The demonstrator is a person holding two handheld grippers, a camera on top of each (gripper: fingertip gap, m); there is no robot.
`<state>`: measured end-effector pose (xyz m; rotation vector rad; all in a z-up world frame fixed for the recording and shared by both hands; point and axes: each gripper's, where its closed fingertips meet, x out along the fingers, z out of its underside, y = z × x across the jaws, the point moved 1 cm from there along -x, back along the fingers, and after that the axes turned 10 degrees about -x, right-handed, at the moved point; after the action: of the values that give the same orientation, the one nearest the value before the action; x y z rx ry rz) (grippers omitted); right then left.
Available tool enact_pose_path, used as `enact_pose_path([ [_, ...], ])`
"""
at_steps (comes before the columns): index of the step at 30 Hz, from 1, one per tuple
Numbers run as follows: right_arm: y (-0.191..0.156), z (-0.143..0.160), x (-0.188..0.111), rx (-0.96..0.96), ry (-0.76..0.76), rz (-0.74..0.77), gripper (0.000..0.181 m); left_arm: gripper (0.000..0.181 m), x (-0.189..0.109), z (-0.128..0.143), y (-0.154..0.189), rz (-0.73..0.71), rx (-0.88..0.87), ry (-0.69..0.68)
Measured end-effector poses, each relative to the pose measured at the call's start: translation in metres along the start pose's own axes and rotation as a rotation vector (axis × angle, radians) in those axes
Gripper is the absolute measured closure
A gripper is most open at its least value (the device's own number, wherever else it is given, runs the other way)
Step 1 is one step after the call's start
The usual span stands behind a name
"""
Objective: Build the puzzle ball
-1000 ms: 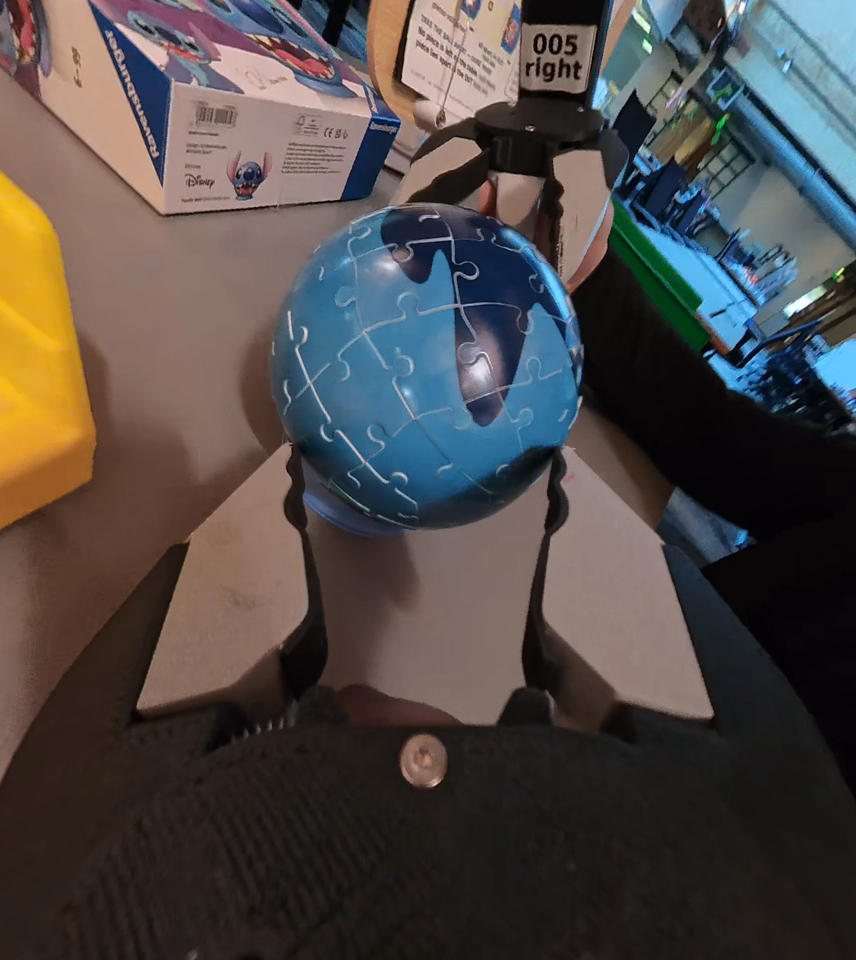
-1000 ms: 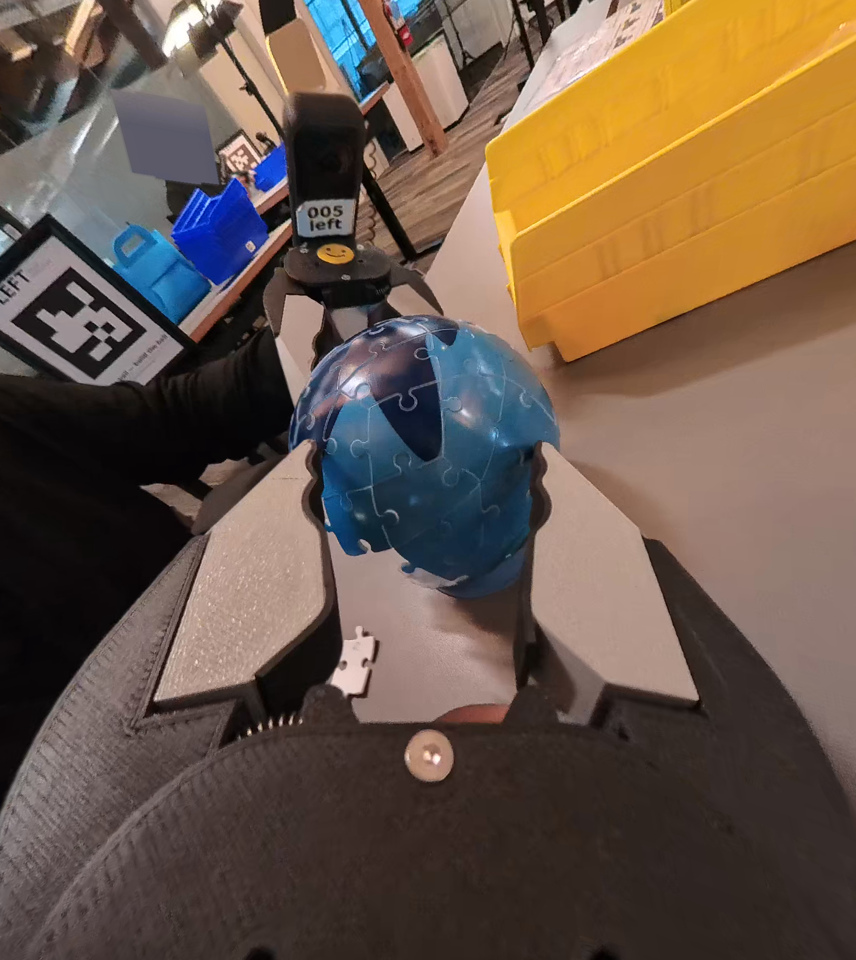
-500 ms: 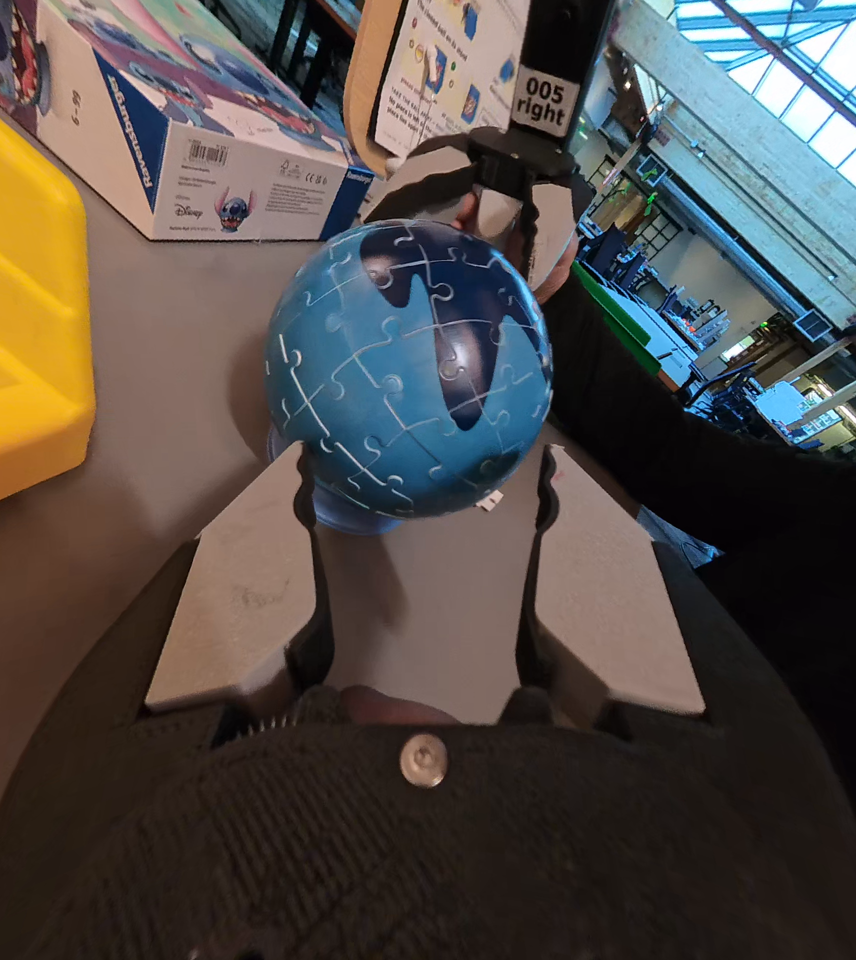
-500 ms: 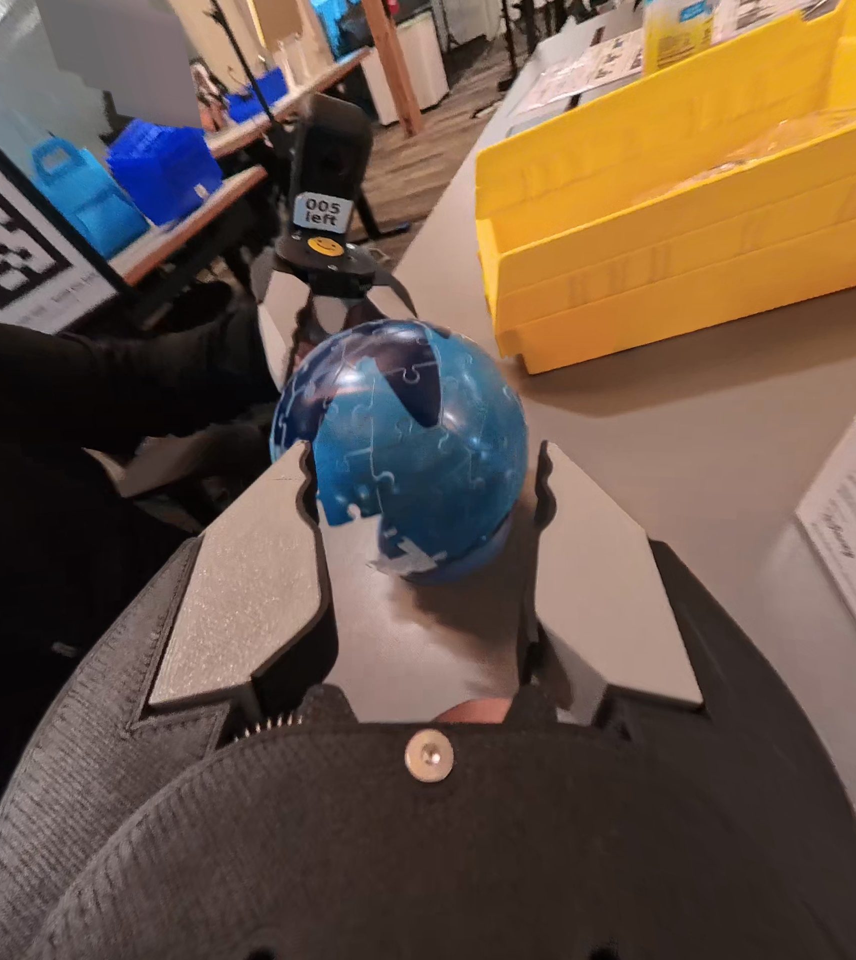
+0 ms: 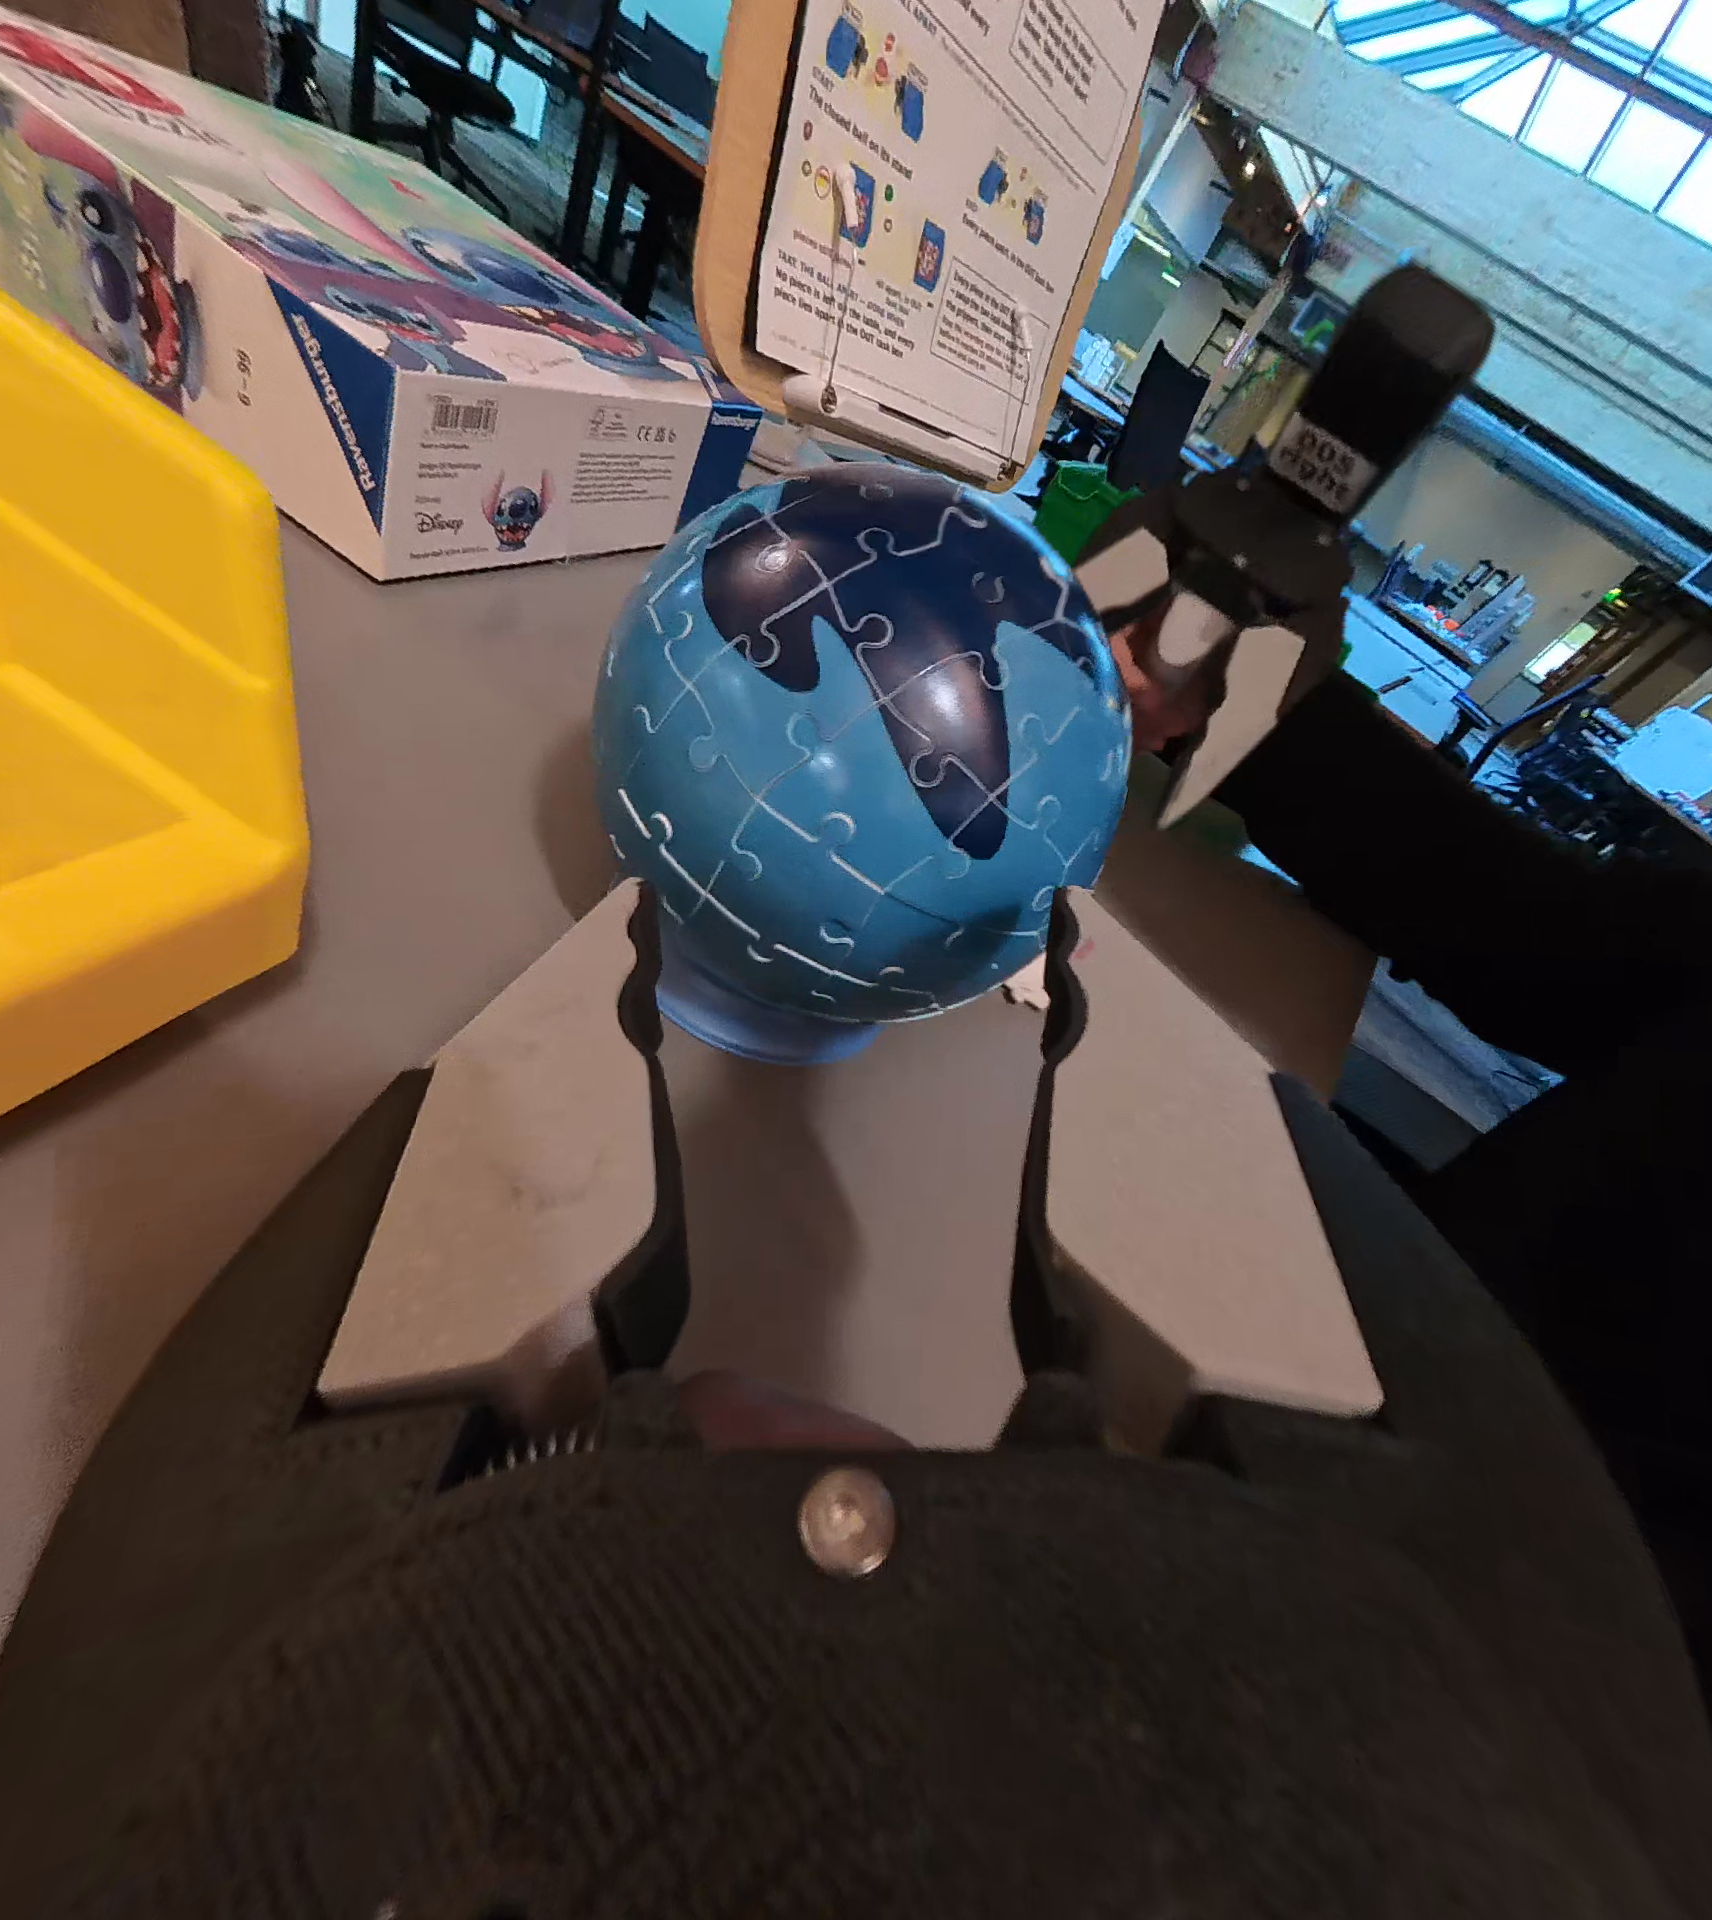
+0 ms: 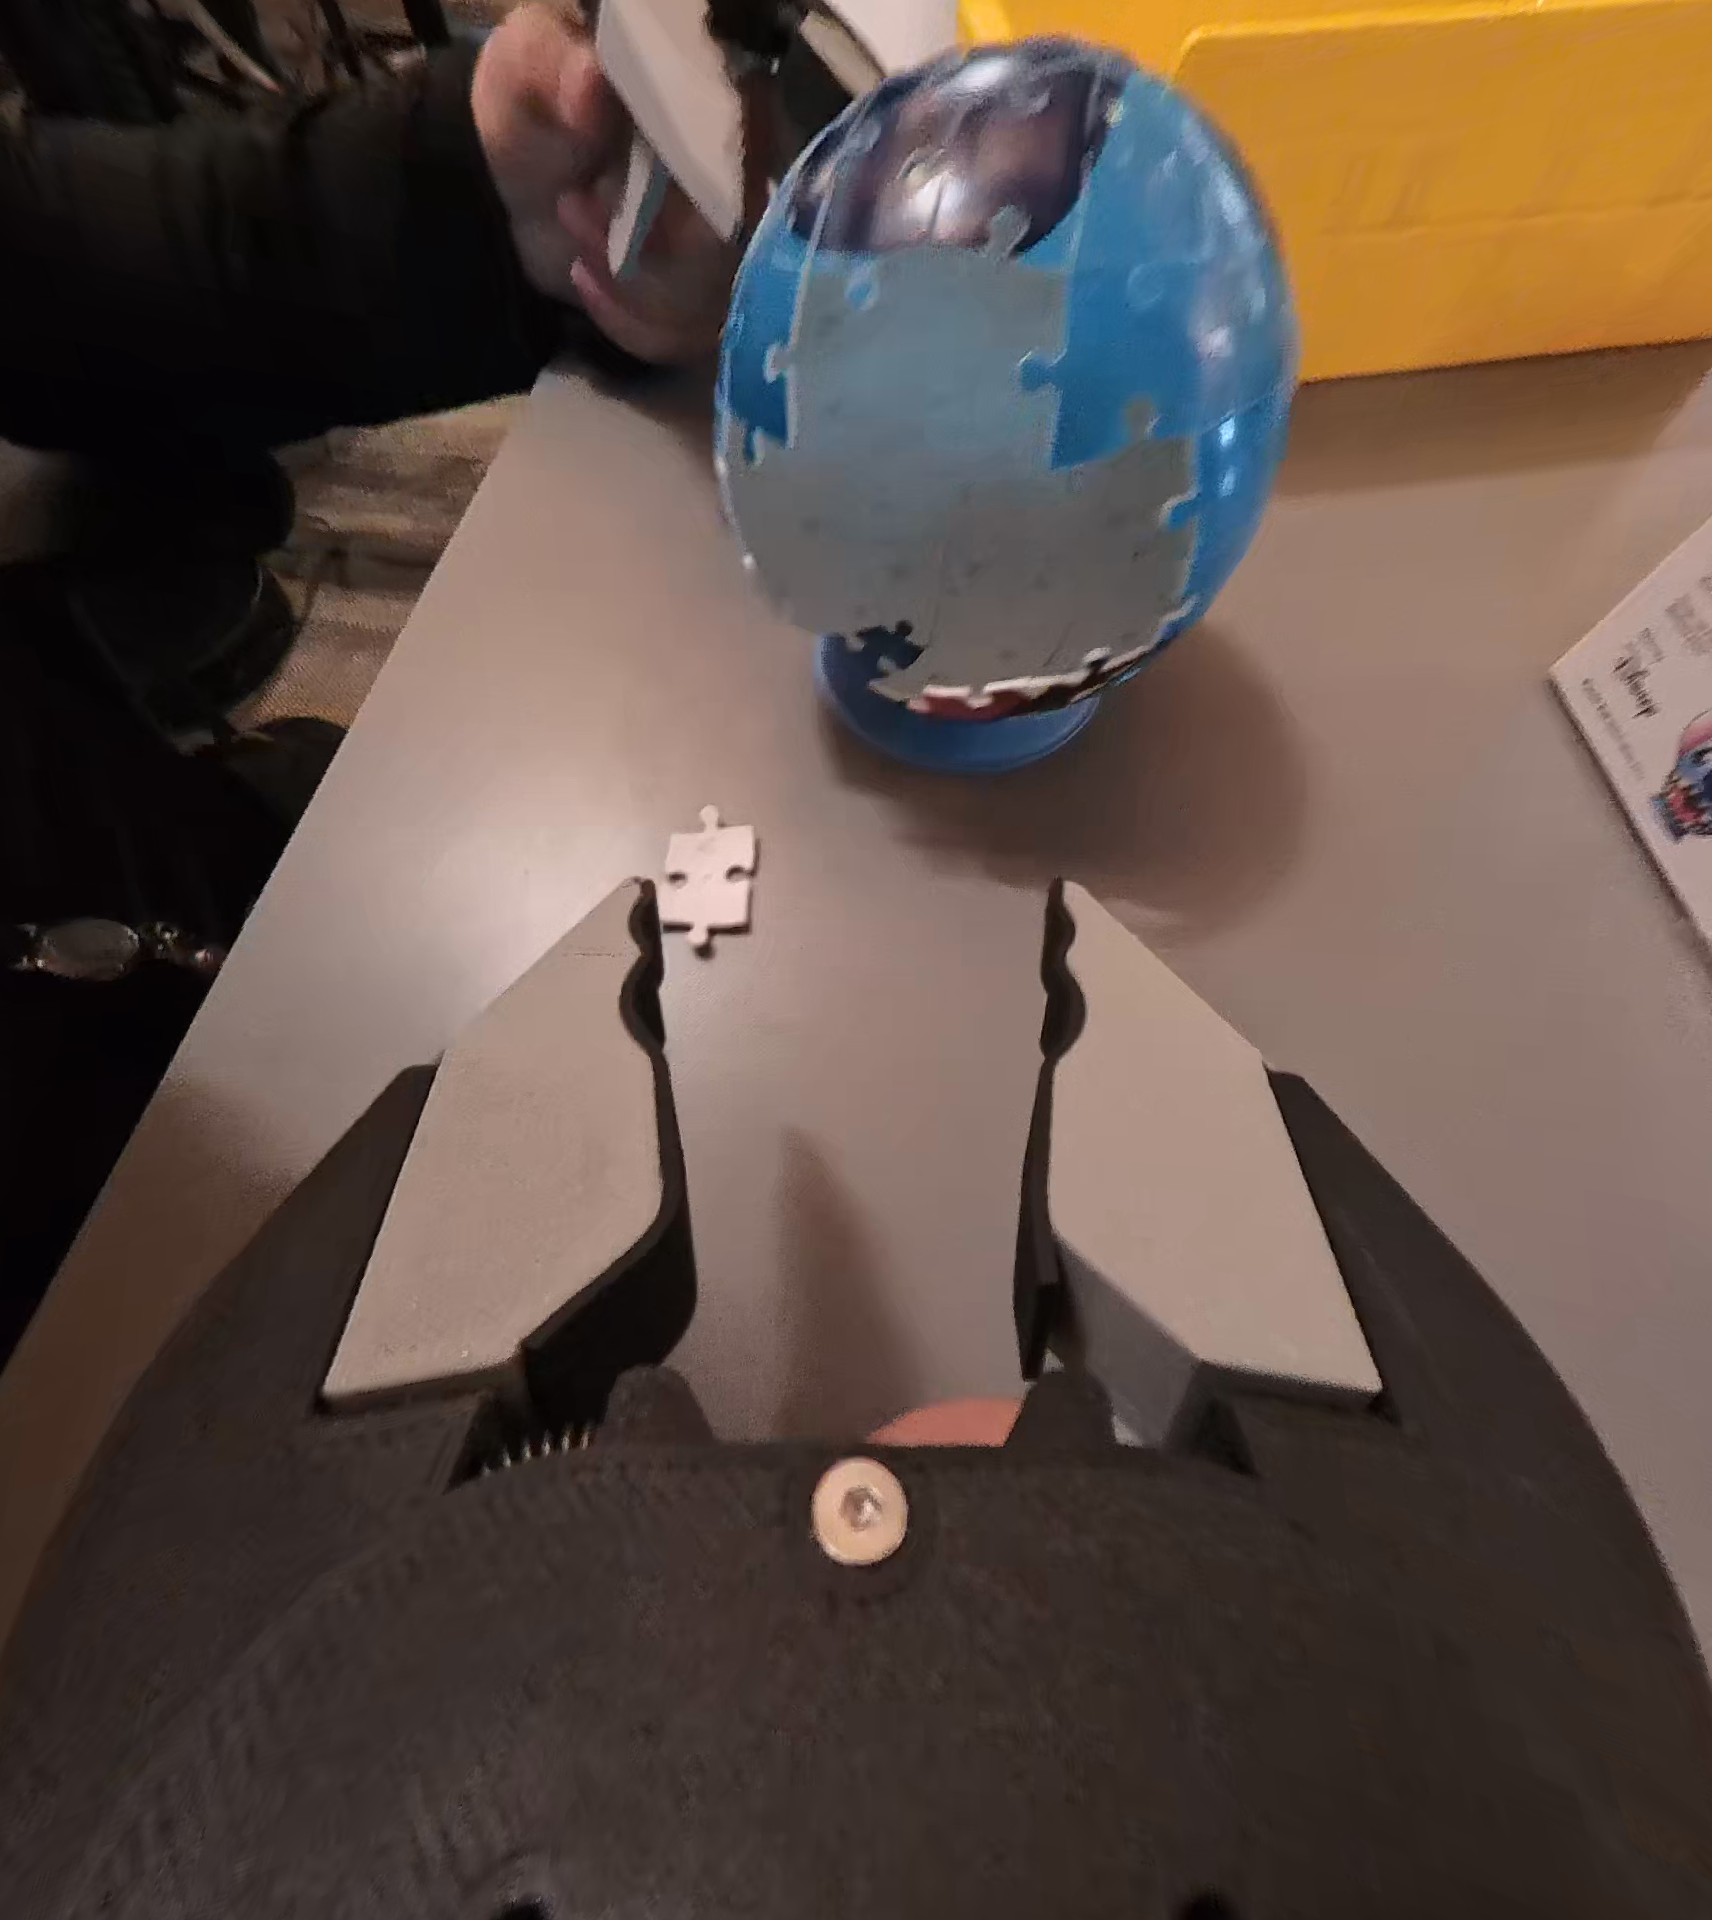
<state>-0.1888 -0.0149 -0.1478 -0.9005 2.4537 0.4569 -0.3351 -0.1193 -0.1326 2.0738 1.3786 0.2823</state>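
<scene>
Blue plastic puzzle ball (image 5: 862, 748) is sitting on its blue stand (image 6: 956, 727) on the grey surface (image 5: 478, 727), and your left claw (image 5: 847, 914) is bracketing its lower half, fingers spread wide; whether the pads are touching the shell, I cannot tell. Your right claw (image 6: 847, 914) is hanging wide and empty, low over the surface, well short of the ball. You are looking at one ball, one stand, one loose grey piece (image 6: 712, 878) lying just beside the right claw's left fingertip, one yellow bin (image 5: 73, 675), one puzzle box (image 5: 332, 353), two claws. Risks, as I am judging them: the open patch is exposing a ragged edge, so squeezing could be popping neighbours loose; nudging could be tipping the ball off its stand; that flat piece could be sliding toward the surface edge.
</scene>
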Motion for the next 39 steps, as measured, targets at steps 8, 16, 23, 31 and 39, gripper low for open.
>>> enact_pose_path([
  [8,-0.037,0.009,0.025,0.011,-0.075,-0.01,0.117,0.114,-0.023,-0.018,0.02,0.093,0.093,0.201],
  [16,-0.043,0.026,0.053,-0.023,-0.222,0.037,0.132,0.125,-0.019,0.004,0.058,0.094,0.474,0.183],
  [23,-0.044,0.022,0.058,0.0,-0.215,0.046,0.159,0.13,-0.011,0.009,0.061,0.075,0.53,0.165],
  [31,-0.04,0.02,0.054,-0.009,-0.215,0.072,0.16,0.131,0.001,0.021,0.072,0.076,0.608,0.117],
  [39,-0.036,0.002,0.041,0.074,-0.116,0.05,0.16,0.149,0.038,0.065,0.068,-0.282,1.157,-0.056],
])
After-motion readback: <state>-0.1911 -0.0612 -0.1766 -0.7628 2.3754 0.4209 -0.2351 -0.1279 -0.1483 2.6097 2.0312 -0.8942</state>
